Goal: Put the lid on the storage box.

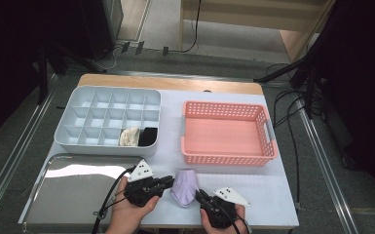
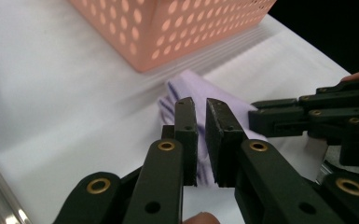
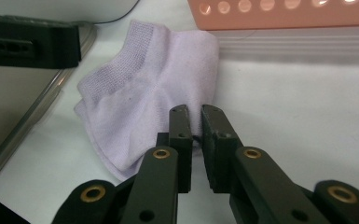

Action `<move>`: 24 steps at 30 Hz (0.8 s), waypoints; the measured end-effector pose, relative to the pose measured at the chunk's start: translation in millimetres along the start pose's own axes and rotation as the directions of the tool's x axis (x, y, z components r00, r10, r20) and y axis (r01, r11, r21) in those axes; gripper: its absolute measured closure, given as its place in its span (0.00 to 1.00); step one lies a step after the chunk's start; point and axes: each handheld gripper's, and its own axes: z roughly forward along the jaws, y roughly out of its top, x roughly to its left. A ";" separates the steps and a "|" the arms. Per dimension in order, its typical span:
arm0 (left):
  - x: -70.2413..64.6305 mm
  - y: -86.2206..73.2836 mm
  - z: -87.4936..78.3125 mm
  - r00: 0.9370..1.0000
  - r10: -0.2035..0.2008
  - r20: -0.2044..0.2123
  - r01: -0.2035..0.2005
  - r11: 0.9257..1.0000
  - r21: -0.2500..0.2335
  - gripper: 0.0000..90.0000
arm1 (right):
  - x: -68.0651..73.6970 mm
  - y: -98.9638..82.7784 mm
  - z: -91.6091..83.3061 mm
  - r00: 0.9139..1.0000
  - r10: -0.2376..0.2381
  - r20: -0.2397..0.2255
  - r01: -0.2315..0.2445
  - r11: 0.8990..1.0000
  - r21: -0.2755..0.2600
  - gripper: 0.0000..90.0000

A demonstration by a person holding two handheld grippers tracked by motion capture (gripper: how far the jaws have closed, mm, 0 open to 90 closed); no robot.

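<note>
The lilac sock (image 1: 185,187) lies on the white table (image 1: 272,195) near its front edge, just in front of the pink basket (image 1: 228,132). The left gripper (image 1: 167,182) pinches the sock's left edge; the right gripper (image 1: 199,196) pinches its right edge. The steel tray (image 1: 73,190) lies just left; bare table stretches right.

A: High view sits above the near edge, facing forward and down; the whole tabletop (image 1: 272,195) is in frame, far off.

B: Gripper views?

A: Each rides low and close, looking along its own jaws. Both share the lilac sock (image 2: 191,88) and the pink basket (image 3: 284,11) at 12 o'clock. High view has that sock (image 1: 185,187) at 6 o'clock.
</note>
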 end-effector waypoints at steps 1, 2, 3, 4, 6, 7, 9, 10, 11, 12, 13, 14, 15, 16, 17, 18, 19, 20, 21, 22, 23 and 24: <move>-1.6 0.0 1.2 1.000 0.002 0.006 -0.002 1.000 0.001 0.93 | 0.3 0.1 0.4 1.000 -0.002 -0.003 0.002 1.000 0.000 0.92; -4.7 0.4 2.7 1.000 0.016 0.021 -0.016 1.000 0.000 0.93 | 0.8 0.1 0.6 1.000 -0.006 -0.006 0.006 1.000 -0.002 0.92; -9.2 0.8 4.6 0.999 0.031 0.028 -0.031 1.000 0.000 0.93 | 1.7 0.1 0.8 1.000 -0.012 -0.004 0.012 1.000 -0.002 0.92; -13.6 1.1 7.4 0.998 0.048 0.031 -0.048 0.999 0.005 0.94 | 2.6 -0.1 1.1 1.000 -0.015 -0.002 0.015 1.000 -0.006 0.92; -20.3 0.3 16.0 0.997 0.078 0.022 -0.078 0.996 0.034 0.95 | 3.4 -0.3 1.5 1.000 -0.027 -0.003 0.027 1.000 -0.011 0.91; -21.4 -0.5 21.3 0.996 0.084 0.007 -0.085 0.995 0.050 0.96 | 4.6 -0.4 1.0 1.000 -0.021 -0.004 0.021 1.000 -0.011 0.91; -16.7 -2.0 31.2 0.999 0.053 -0.003 -0.052 0.994 0.100 1.00 | 5.1 0.0 -0.2 0.999 -0.032 -0.022 0.031 0.999 -0.035 0.91; -14.0 -3.5 34.7 0.999 0.041 -0.002 -0.041 0.991 0.125 1.00 | 6.5 0.5 -2.2 0.999 -0.025 -0.031 0.024 0.999 -0.045 0.91; -12.1 -5.5 36.8 0.999 0.039 -0.002 -0.039 0.989 0.142 1.00 | 7.5 1.4 -4.0 0.999 -0.033 -0.041 0.031 0.998 -0.058 0.91; -10.7 -7.1 37.5 1.000 0.028 -0.001 -0.028 0.989 0.144 1.00 | 9.2 2.3 -5.8 0.998 -0.040 -0.048 0.037 0.997 -0.067 0.92; -10.3 -7.5 37.2 1.000 0.023 0.000 -0.023 0.988 0.150 1.00 | 11.5 2.9 -7.3 0.997 -0.045 -0.057 0.041 0.997 -0.067 0.93; -11.1 -7.5 37.8 1.000 0.028 -0.004 -0.027 0.988 0.152 1.00 | 13.3 3.4 -7.6 0.996 -0.059 -0.066 0.055 0.996 -0.070 0.93; -12.1 -7.6 39.0 0.999 0.034 -0.004 -0.033 0.987 0.158 1.00 | 15.4 3.8 -7.7 0.995 -0.070 -0.072 0.065 0.995 -0.073 0.93; -13.0 -8.1 40.5 0.999 0.035 -0.004 -0.034 0.986 0.166 1.00 | 18.5 3.8 -7.7 0.994 -0.069 -0.079 0.063 0.995 -0.073 0.93; -13.4 -8.4 41.6 0.999 0.039 0.000 -0.038 0.985 0.168 1.00 | 20.7 4.0 -6.9 0.993 -0.081 -0.090 0.074 0.994 -0.077 0.93; -13.4 -8.1 41.2 0.999 0.039 0.001 -0.038 0.985 0.170 1.00 | 23.8 3.9 -6.4 0.992 -0.082 -0.097 0.075 0.994 -0.073 0.93; -13.0 -8.0 41.1 0.999 0.036 0.003 -0.036 0.985 0.171 1.00 | 26.7 3.8 -5.7 0.991 -0.087 -0.100 0.080 0.994 -0.070 0.94; -12.4 -7.8 40.8 1.000 0.031 0.004 -0.032 0.985 0.171 1.00 | 29.0 3.4 -5.3 0.990 -0.097 -0.099 0.090 0.993 -0.070 0.94; -11.7 -7.5 40.2 1.000 0.024 0.010 -0.025 0.985 0.170 1.00 | 30.7 2.9 -4.5 0.989 -0.105 -0.102 0.098 0.993 -0.071 0.94; -11.1 -7.2 39.4 1.000 0.015 0.012 -0.017 0.986 0.168 1.00 | 32.0 2.2 -3.9 0.989 -0.106 -0.105 0.100 0.993 -0.069 0.94; -9.9 -6.4 38.0 1.000 0.015 0.017 -0.017 0.986 0.168 0.99 | 33.0 1.6 -3.7 0.988 -0.109 -0.107 0.102 0.993 -0.062 0.94; -9.3 -5.6 36.5 1.000 0.005 0.020 -0.008 0.987 0.161 0.97 | 33.9 1.1 -2.7 0.987 -0.113 -0.110 0.107 0.992 -0.063 0.94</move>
